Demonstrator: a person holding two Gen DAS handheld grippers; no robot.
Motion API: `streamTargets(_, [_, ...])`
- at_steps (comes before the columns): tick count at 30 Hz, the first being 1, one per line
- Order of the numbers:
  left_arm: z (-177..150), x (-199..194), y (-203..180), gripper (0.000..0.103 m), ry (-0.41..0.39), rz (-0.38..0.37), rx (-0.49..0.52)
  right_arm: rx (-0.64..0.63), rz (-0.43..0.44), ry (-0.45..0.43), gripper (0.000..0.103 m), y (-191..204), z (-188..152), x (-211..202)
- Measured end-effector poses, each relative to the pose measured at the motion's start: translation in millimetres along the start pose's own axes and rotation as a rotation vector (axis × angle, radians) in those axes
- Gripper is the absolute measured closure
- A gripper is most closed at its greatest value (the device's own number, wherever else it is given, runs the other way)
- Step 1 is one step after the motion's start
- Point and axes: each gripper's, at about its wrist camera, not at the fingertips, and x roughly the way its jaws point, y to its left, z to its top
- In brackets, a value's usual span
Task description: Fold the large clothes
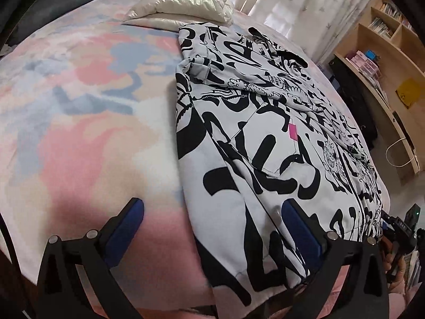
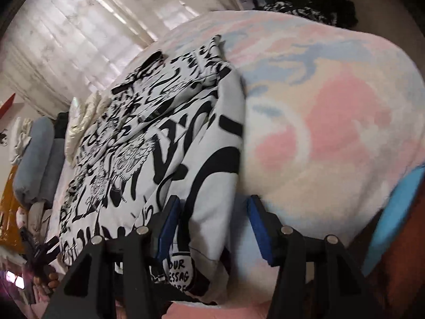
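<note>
printed hoodie (image 1: 268,143) lies lengthwise, running away from both grippers; left gripper (image 1: 212,223) wide open straddling its near edge, right gripper (image 2: 212,220) likewise, gripping nothing.

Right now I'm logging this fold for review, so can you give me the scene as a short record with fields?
garment: black-and-white printed hoodie, lying on the bed with both sides folded in
surface: pastel pink, blue and cream blanket
left gripper: open, jaws astride the hoodie's near left edge
right gripper: open, jaws astride the near right edge
behind garment: cream puffer jacket, folded, at the far end of the bed
background: wooden shelving, curtained window
</note>
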Motion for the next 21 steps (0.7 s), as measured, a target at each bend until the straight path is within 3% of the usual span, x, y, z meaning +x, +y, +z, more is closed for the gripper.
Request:
streamTargets(3, [2,3,3,0.001,-0.012,-0.046,0.004,-0.004,0.080,0.012,0.049,-4,-3,4])
streamTargets(8, [0,-1,2,0.002,-0.019,-0.187,0.025,-0.030,0.248,0.036,0.049,0,-9,5])
streamTargets(11, [-3,-1,-7,0.002,-0.001,-0.278,0.047,-0.058,0.283,0.031,0.049,6,-11,7])
streamTargets(14, [-7,11,-23,0.002,0.008,-0.247,0.111,-0.045,0.353,0.024,0.049,4,-8,12])
streamTargets(19, [-3,25,-30,0.002,-0.013,-0.224,0.143,-0.064,0.376,0.021,0.050,9,-5,27])
streamTargets(20, [1,27,-31,0.004,-0.023,-0.230,0.133,-0.058,0.386,0.018,0.052,10,-3,30])
streamTargets(21, [3,28,-32,0.014,-0.034,-0.232,0.121,-0.054,0.394,0.016,0.053,10,-1,33])
